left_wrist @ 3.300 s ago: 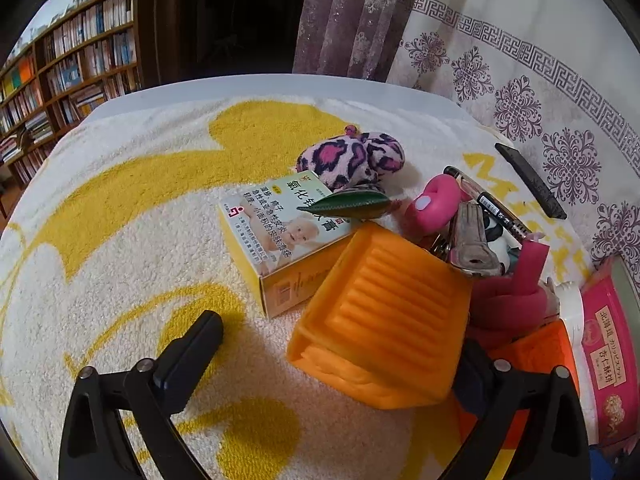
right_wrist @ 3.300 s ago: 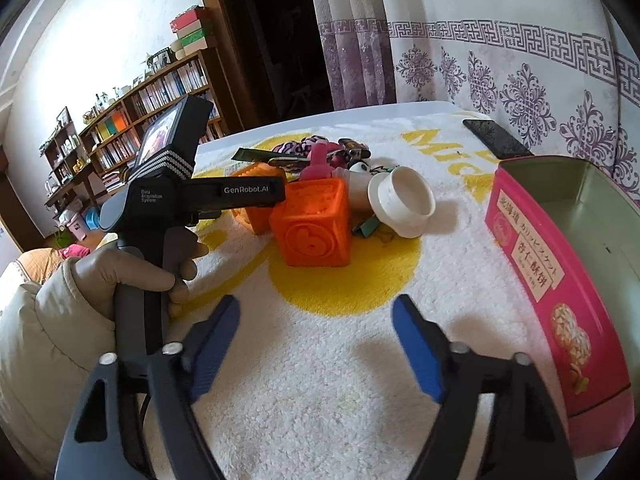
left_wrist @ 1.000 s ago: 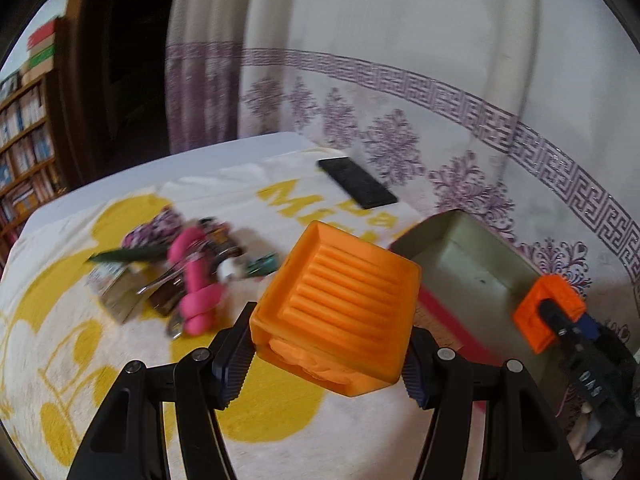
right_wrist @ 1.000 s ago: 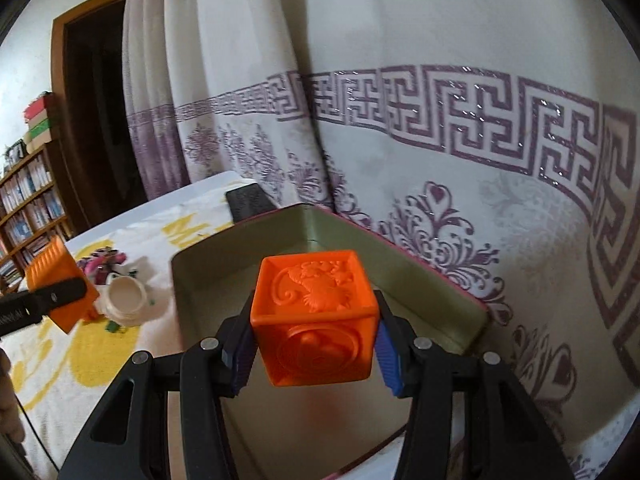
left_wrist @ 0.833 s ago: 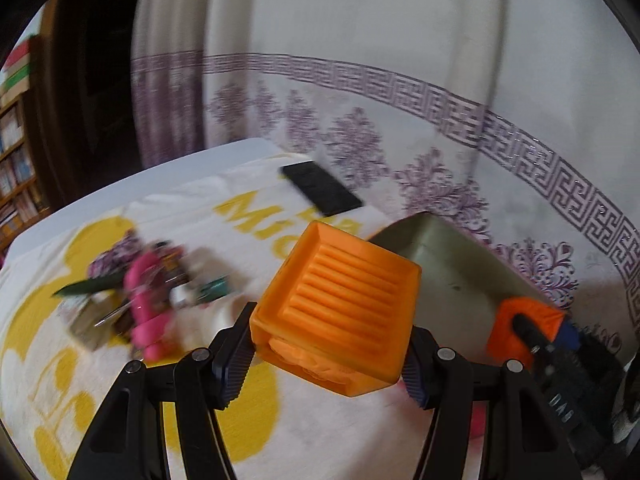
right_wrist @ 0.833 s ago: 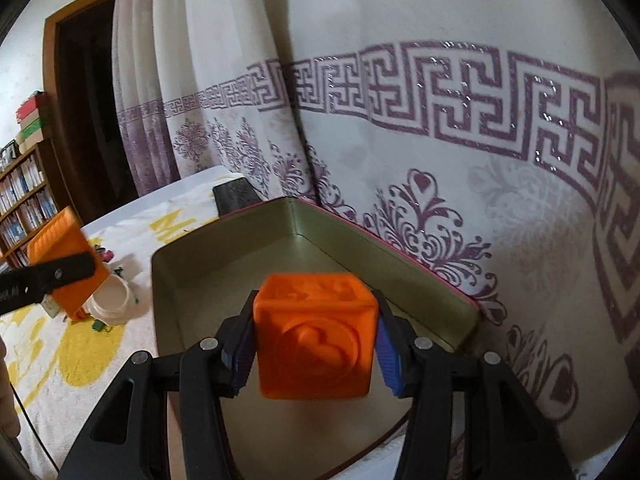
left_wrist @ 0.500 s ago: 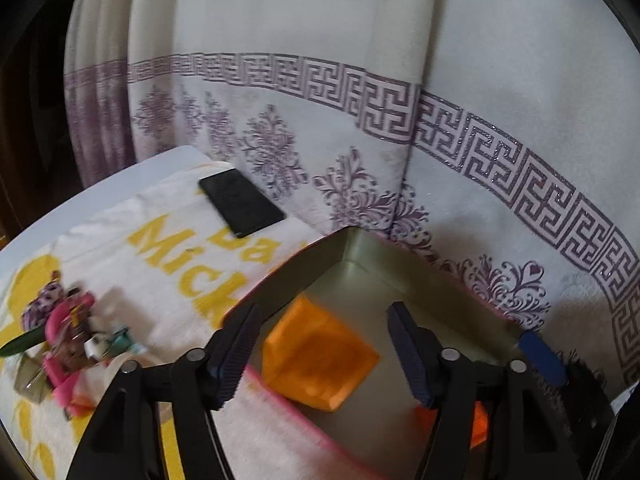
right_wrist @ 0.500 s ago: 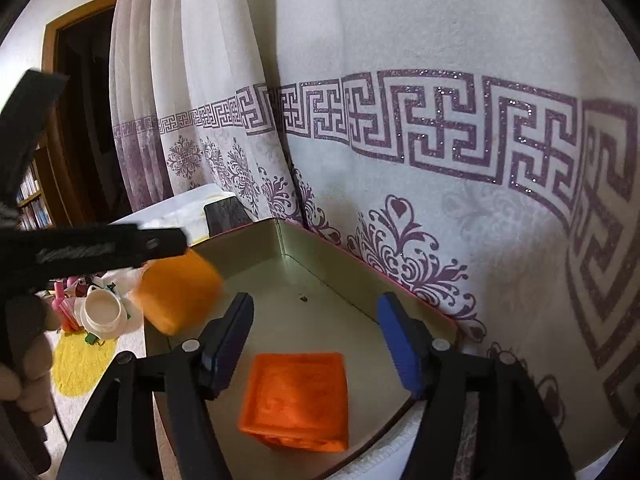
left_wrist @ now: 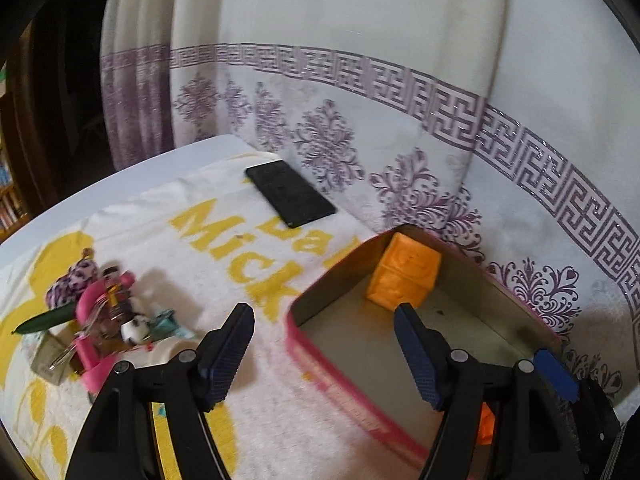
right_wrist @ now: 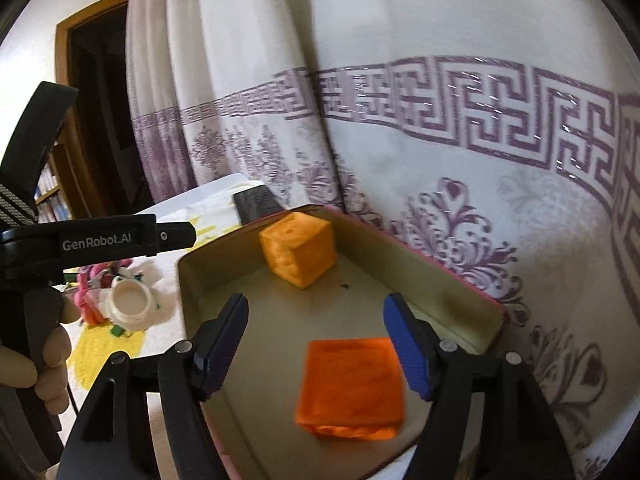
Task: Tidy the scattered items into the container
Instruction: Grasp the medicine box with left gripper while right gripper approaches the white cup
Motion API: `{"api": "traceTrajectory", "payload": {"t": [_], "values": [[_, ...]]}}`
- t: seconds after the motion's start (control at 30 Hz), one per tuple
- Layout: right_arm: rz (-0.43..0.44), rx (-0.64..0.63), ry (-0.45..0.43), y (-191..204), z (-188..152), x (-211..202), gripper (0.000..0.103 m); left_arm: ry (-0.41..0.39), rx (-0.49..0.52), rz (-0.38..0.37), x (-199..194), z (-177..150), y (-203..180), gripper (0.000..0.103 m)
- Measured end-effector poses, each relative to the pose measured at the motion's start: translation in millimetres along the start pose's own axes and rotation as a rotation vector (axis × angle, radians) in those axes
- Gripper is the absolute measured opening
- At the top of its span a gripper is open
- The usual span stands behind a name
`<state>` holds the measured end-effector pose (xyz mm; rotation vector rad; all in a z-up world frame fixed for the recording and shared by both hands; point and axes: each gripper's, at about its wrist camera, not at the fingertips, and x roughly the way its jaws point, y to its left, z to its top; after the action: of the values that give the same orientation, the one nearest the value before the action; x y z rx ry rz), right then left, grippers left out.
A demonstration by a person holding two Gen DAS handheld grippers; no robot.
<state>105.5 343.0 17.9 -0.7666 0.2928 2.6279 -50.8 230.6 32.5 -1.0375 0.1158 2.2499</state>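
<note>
The pink-walled tin (left_wrist: 332, 376) (right_wrist: 188, 280) holds two cubes. A light orange cube (left_wrist: 404, 276) (right_wrist: 298, 250) rests in its far corner. A darker orange cube (right_wrist: 350, 386) lies near the front, just under my right gripper (right_wrist: 316, 344), which is open and empty above the tin. My left gripper (left_wrist: 324, 344) is open and empty over the tin's left wall. The left-over pile (left_wrist: 104, 320) lies on the towel to the left: a pink toy, a leopard plush, keys, a green leaf, a small box. A white jar (right_wrist: 130, 304) lies beside it.
A black phone (left_wrist: 290, 194) lies on the towel near the curtain (left_wrist: 360, 80). The curtain hangs right behind the tin. The left gripper's body and the hand holding it (right_wrist: 48, 344) fill the left of the right wrist view.
Both grippers have opened and let their cubes fall into the tin. The light orange cube has come to rest in the far corner. Both grippers have lifted a little.
</note>
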Motion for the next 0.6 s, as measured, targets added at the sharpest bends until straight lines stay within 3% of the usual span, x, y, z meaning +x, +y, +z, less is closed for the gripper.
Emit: {"api": "traceTrajectory", "payload": {"t": [0.3, 0.37, 0.47, 0.6], "values": [[0.152, -0.071, 0.027, 47, 0, 0, 0.076, -0.032, -0.099, 0.073, -31, -17, 62, 0.074], [0.193, -0.092, 0.041, 59, -1, 1, 0.077, -0.039, -0.136, 0.11, -40, -24, 86, 0.074], [0.265, -0.117, 0.077, 78, -3, 5, 0.079, -0.041, -0.177, 0.164, -50, -35, 119, 0.083], [0.338, -0.145, 0.141, 103, -5, 17, 0.08, -0.038, -0.236, 0.234, -62, -51, 163, 0.083]]}}
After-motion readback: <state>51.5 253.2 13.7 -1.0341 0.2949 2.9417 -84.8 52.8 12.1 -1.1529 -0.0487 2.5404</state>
